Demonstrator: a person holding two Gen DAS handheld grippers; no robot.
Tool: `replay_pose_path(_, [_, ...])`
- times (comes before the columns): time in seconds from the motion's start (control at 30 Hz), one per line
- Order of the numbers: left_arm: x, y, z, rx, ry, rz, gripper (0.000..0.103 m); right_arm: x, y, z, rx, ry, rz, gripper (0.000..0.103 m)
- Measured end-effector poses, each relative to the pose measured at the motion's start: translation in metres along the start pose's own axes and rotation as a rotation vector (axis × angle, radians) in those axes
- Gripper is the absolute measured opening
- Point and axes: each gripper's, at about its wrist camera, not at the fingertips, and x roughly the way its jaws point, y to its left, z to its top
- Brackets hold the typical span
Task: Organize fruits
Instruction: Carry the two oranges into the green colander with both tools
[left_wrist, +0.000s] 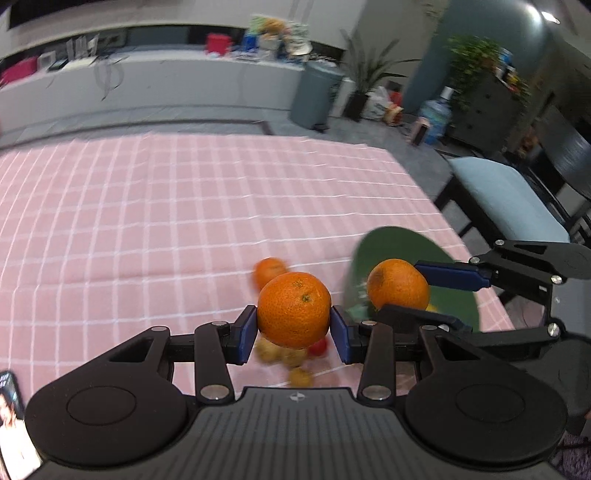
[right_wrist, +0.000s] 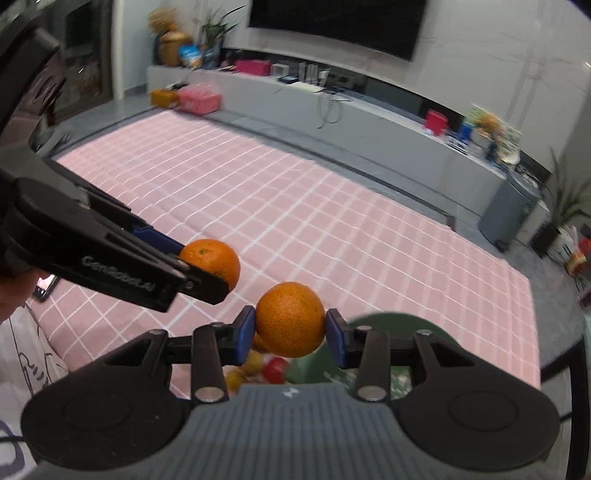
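My left gripper (left_wrist: 294, 325) is shut on an orange mandarin (left_wrist: 294, 309) and holds it above the pink checked tablecloth (left_wrist: 147, 221). My right gripper (right_wrist: 290, 330) is shut on a second mandarin (right_wrist: 290, 319), held over the edge of a green plate (right_wrist: 406, 323). In the left wrist view the right gripper (left_wrist: 402, 291) and its mandarin (left_wrist: 398, 283) hang over the green plate (left_wrist: 391, 243). In the right wrist view the left gripper (right_wrist: 207, 264) with its mandarin (right_wrist: 210, 260) is at the left. A third mandarin (left_wrist: 269, 271) lies on the cloth. Small yellow and red fruits (left_wrist: 291, 356) lie below the grippers.
A chair with a pale blue seat (left_wrist: 506, 199) stands past the table's right edge. A phone (left_wrist: 13, 424) lies at the near left. Small fruits (right_wrist: 266, 369) lie beside the plate. A grey TV bench (right_wrist: 369, 107) runs behind the table.
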Motion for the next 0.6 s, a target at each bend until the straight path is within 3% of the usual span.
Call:
replay_pose_path(0.33, [0.029,-0.069,0.024,0.16,0.006,-0.072,0.048,-0.02,-0.075,-0.041,0.192,0.026,-0.078,0.038])
replay_pose_path(0.6, [0.089,-0.097,0.037,0.183,0.124,-0.05,0.048,0.0,-0.105,-0.064,0.242,0.084,-0.107,0.038])
